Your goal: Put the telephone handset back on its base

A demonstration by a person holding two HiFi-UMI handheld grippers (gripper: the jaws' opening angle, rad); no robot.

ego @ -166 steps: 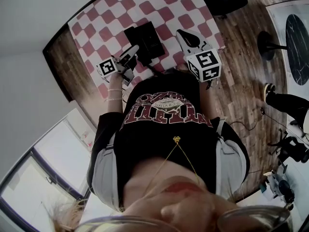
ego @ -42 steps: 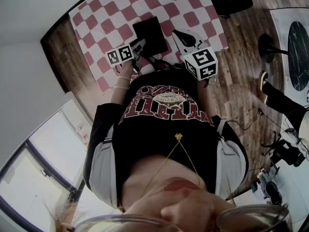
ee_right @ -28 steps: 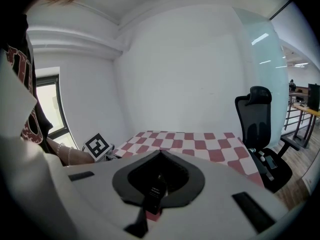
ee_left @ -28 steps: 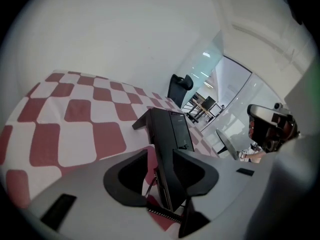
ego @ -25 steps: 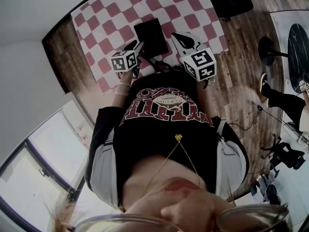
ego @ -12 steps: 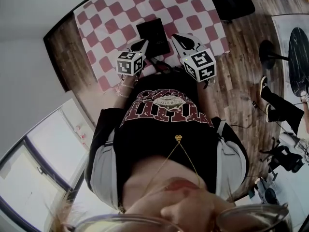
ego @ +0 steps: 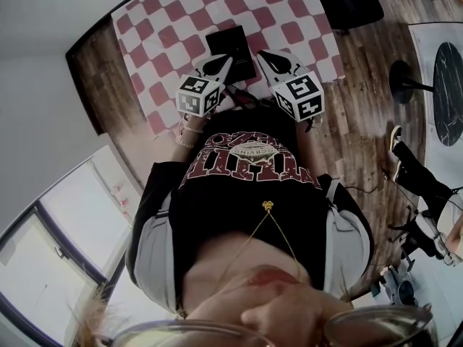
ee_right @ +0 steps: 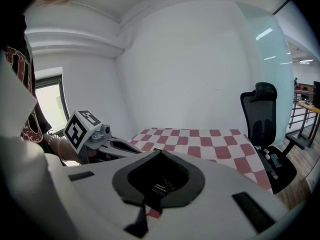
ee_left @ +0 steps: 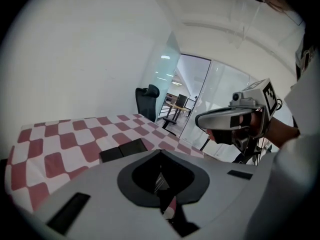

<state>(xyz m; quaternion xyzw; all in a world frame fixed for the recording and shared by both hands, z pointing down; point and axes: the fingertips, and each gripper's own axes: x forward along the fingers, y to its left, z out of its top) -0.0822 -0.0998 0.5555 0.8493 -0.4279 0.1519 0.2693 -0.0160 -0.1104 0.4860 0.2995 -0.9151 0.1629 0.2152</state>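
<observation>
Black telephone handset [ee_left: 111, 154]: most likely the narrower dark strip lying flat against the left side of the black rectangular telephone base [ee_left: 134, 146], low in the middle left of the left gripper view, on the red-and-white chequered tablecloth [ee_left: 60, 149]. Looks already seated, though not to be told for sure, with no cradle detail to be made out. Lies just beyond and a little left of the tip of the left gripper [ee_left: 160, 153], long axis running away from the camera toward the upper right of that frame. Jaws there together at the tip, nothing between them, only a sliver of cloth showing through the slot below. In the head view, merged with the base [ego: 235, 49] into one black slab in the upper centre, long side running up the frame at a slight tilt, seam between the two lost. Left gripper nearer by far, tip overlapping the slab's lower left edge; right gripper [ego: 278, 62] just beside the slab's right edge, apart from it. Right jaws likewise closed on nothing, plain in the right gripper view. No telephone in that view, hidden under the grey jaws; instead the left gripper at middle left and a black office chair [ee_right: 262, 114] at the right. If reseating is needed, probably a short reach forward and left for the left gripper, opening first across the strip's narrow width.
</observation>
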